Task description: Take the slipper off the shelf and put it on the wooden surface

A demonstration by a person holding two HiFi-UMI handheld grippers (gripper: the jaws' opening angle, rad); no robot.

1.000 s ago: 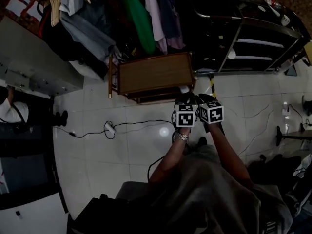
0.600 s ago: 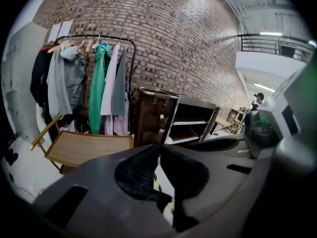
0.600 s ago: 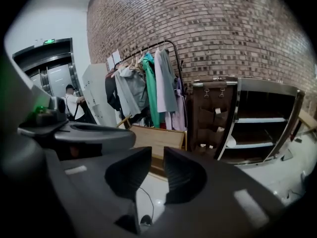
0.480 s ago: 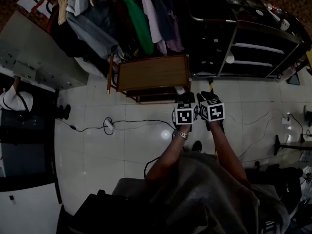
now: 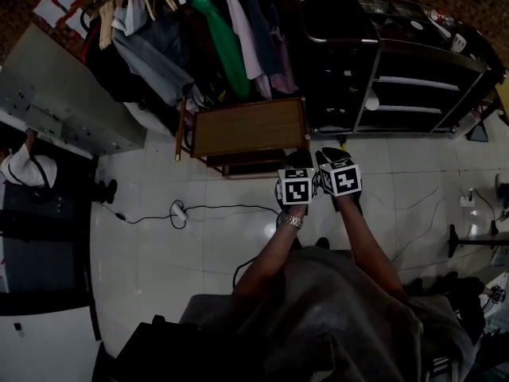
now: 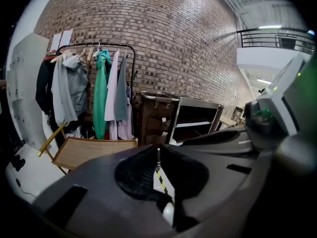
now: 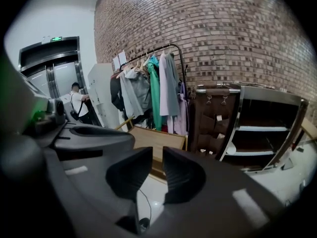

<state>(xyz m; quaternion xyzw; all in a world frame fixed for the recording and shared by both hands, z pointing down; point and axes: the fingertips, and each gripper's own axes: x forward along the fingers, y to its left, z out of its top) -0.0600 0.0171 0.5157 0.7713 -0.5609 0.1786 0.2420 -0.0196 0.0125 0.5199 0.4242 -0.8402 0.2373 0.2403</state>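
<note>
The dark metal shelf [image 5: 413, 86] stands at the back right, and a small white slipper [image 5: 372, 95] lies on a middle level of it. The same slipper [image 7: 229, 150] shows pale in the right gripper view. To the shelf's left stands the low wooden table [image 5: 246, 126]. My left gripper [image 5: 301, 159] and right gripper [image 5: 329, 157] hang side by side over the tiled floor, just in front of the table's right corner. The left jaws are shut and hold nothing. The right jaws are closing, with a narrow gap and nothing between them.
A rail of hanging clothes [image 5: 223, 30] fills the wall behind the table. A grey cabinet [image 5: 64, 94] stands at the left, with a person [image 5: 24, 169] beside it. A cable with a plug block [image 5: 179, 209] lies on the white tiles left of the grippers.
Both grippers stay close together in front of the table. The head view has shifted slightly, so the table and shelf sit a little lower in the picture.
</note>
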